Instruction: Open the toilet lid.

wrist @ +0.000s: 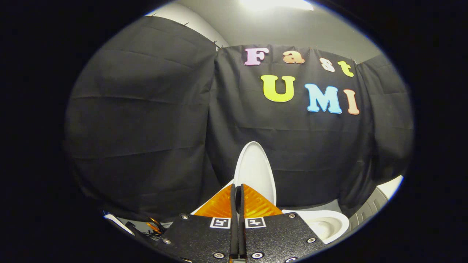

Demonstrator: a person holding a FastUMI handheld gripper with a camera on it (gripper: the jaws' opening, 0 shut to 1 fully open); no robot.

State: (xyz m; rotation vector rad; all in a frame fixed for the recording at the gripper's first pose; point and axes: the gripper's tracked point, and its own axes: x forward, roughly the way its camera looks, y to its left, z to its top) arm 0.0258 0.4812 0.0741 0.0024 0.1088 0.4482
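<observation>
The white toilet lid (pixel 256 171) stands raised, nearly upright, against the black cloth wall just beyond my fingertips. To the right of the fingers and lower down lies the white toilet bowl (pixel 326 223) with its rim showing. My gripper (pixel 238 189) is shut, its two fingers pressed together along their length with nothing held between them. The fingertips sit in front of the lid's lower left part and hide it. I cannot tell whether the tips touch the lid.
Black cloth hangs all around behind the toilet. A grey ribbed object (pixel 370 207) sits to the right of the bowl, with a white surface (pixel 391 186) beyond it. Some orange wires (pixel 155 226) and a white edge (pixel 117 223) lie low on the left.
</observation>
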